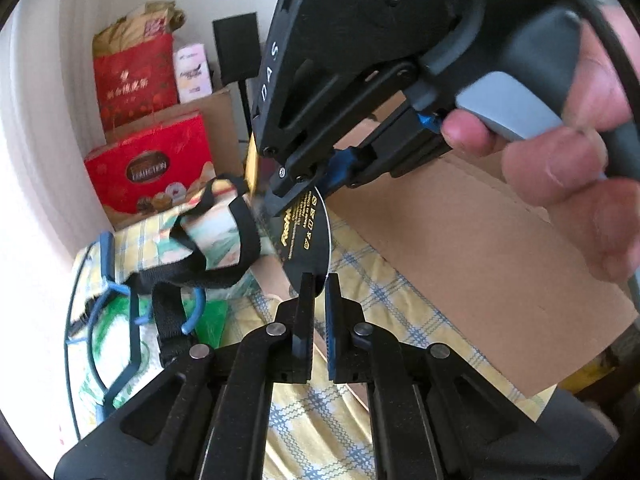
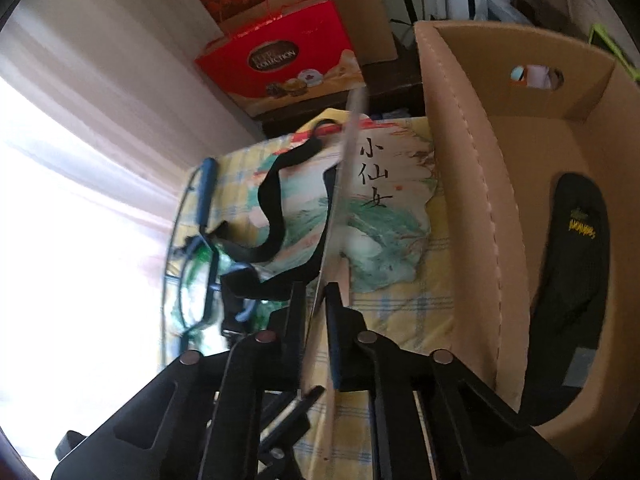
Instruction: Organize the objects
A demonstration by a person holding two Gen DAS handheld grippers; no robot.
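1. Left gripper (image 1: 320, 280): jaws pinched together on the lower rim of a flat black oval piece (image 1: 308, 240) with gold print. It holds the piece upright and off the surface, which looks like a way to steady it for the other side.
2. Right gripper (image 2: 320, 288): also clamped on that thin piece, seen edge-on between its pads in its own view. In the left view its tips bite the top rim, and a hand (image 1: 560, 160) squeezes the trigger. Two grips on one floppy sheet probably mean a handover or a joint carry.
3. So the piece hangs between both grippers, above the yellow checked cloth (image 1: 400, 300) and just beside the cardboard box (image 2: 460, 200).
4. The box stands open on the right with a black pouch-like item (image 2: 576, 240) already inside, so it is likely where the piece goes.
5. On the cloth to the left, a painted bag with black straps (image 2: 380, 208) and a blue wire frame (image 2: 204, 240) lie unsorted.
6. Further back, a red gift box (image 2: 280, 64) stands by the wall, apart from the work.
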